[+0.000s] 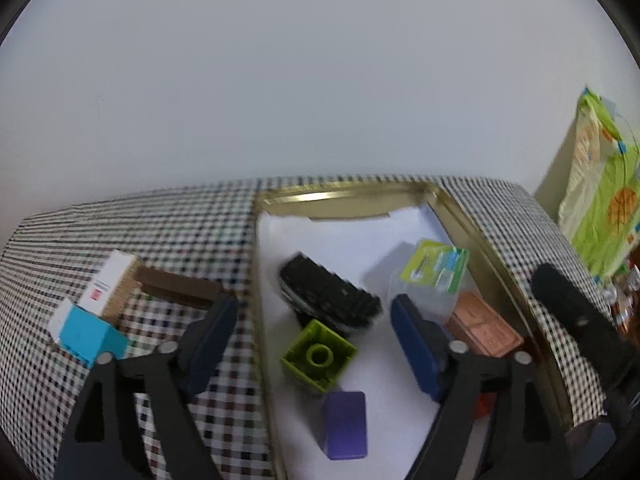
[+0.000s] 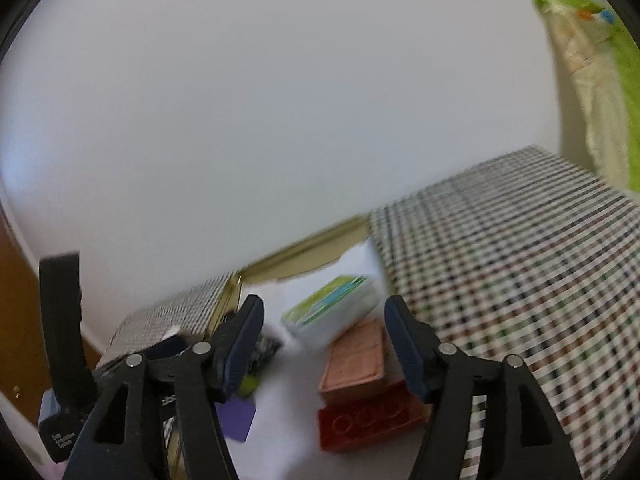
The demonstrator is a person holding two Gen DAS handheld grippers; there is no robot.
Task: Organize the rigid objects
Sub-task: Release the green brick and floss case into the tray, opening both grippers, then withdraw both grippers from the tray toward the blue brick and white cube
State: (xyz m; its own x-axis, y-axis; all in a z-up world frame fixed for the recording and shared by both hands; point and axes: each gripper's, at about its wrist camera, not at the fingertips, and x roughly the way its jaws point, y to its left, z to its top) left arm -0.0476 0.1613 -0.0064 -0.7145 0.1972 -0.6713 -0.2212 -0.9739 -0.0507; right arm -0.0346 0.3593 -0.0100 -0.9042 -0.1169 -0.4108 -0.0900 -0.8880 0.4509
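the gold-rimmed tin [image 1: 472, 220], lined white inside, sits on a checked tablecloth [image 1: 168, 232], and everything here is placed against it.

the left gripper [image 1: 316, 336] hangs over the tin's left rim with its jaws spread wide and nothing pinched. one finger stands outside the tin over the cloth, the other inside it. between and just beyond them, on the tin's floor, lies a green building block [image 1: 318, 356] with its hollow side up. a purple block [image 1: 346, 424] lies nearer the camera, and a black comb-like object [image 1: 328, 296] lies further in, touching the green block's far side. deeper in the tin, toward its right wall, are a clear box with a green label [image 1: 434, 276] and a copper-coloured box [image 1: 484, 328].

outside the tin, to its left on the cloth, lie a blue-and-white carton [image 1: 86, 332], a white carton [image 1: 110, 280] and a brown bar [image 1: 180, 286].

the right gripper [image 2: 324, 350] is over the tin's right part, jaws apart and holding nothing. the copper-coloured box [image 2: 356, 360] and a red block [image 2: 368, 420] lie between and below its fingers, the labelled box [image 2: 332, 312] just beyond.
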